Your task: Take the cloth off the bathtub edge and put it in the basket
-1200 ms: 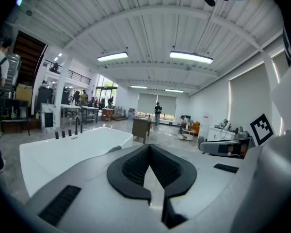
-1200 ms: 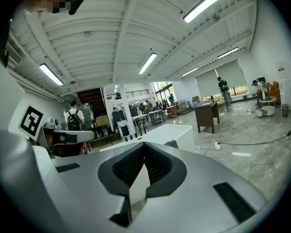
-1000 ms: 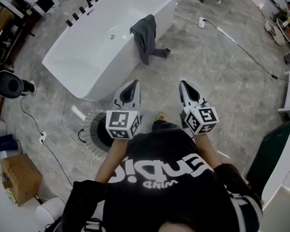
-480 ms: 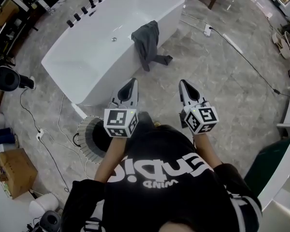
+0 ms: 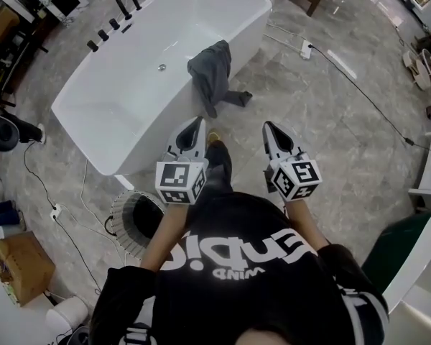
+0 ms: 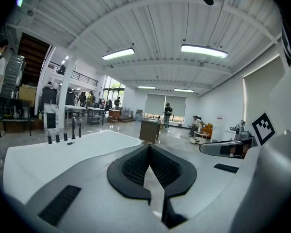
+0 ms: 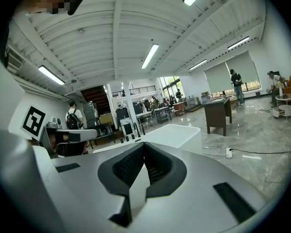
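Two grippers, both clenched and empty, jaws meeting at the tips. The cloth [image 5: 210, 70] drapes over the bathtub [image 5: 129, 85] rim, its long axis crossing the edge and its tail down on the floor toward the person. It lies straight ahead of the left gripper [image 5: 197, 123], well apart. The right gripper [image 5: 267, 126] sits off to the side, so the left looks nearer. The basket [image 5: 126, 218] stands by the tub's near end, behind and left of the left gripper. Only bare floor lies between grippers and cloth; a cable [image 5: 359, 70] runs well to the right.
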A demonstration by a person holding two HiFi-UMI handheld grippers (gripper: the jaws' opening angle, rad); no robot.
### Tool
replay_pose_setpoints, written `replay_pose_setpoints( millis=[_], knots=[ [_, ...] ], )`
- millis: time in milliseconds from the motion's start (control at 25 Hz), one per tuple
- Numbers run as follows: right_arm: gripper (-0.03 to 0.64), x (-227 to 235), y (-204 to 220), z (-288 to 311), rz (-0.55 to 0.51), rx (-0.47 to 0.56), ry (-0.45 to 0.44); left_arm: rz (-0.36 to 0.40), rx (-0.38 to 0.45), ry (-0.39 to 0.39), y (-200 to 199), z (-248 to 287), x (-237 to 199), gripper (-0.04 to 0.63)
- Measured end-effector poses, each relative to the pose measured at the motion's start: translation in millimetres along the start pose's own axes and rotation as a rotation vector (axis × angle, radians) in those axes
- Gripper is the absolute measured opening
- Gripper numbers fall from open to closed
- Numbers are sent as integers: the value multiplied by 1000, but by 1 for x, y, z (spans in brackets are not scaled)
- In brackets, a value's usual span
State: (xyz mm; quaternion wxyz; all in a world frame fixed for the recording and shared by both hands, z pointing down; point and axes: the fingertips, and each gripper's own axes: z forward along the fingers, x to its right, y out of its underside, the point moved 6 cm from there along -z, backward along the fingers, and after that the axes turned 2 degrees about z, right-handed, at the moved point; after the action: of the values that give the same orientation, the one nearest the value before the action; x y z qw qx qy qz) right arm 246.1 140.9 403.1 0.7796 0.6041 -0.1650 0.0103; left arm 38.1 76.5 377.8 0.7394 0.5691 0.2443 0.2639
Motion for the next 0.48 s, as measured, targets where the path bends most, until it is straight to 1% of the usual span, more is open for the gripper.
replay_pose_setpoints(
  millis=[240, 360, 480],
  knots=[
    [12, 32, -23, 68, -10, -12, 11, 6, 17, 43, -19, 72, -36, 13],
    [12, 48, -42, 104, -8, -10, 19, 20, 14, 58, -34, 113, -57, 12],
    [12, 64, -59, 140, -4, -12, 30, 15, 6, 72, -48, 152, -79, 12]
  ],
)
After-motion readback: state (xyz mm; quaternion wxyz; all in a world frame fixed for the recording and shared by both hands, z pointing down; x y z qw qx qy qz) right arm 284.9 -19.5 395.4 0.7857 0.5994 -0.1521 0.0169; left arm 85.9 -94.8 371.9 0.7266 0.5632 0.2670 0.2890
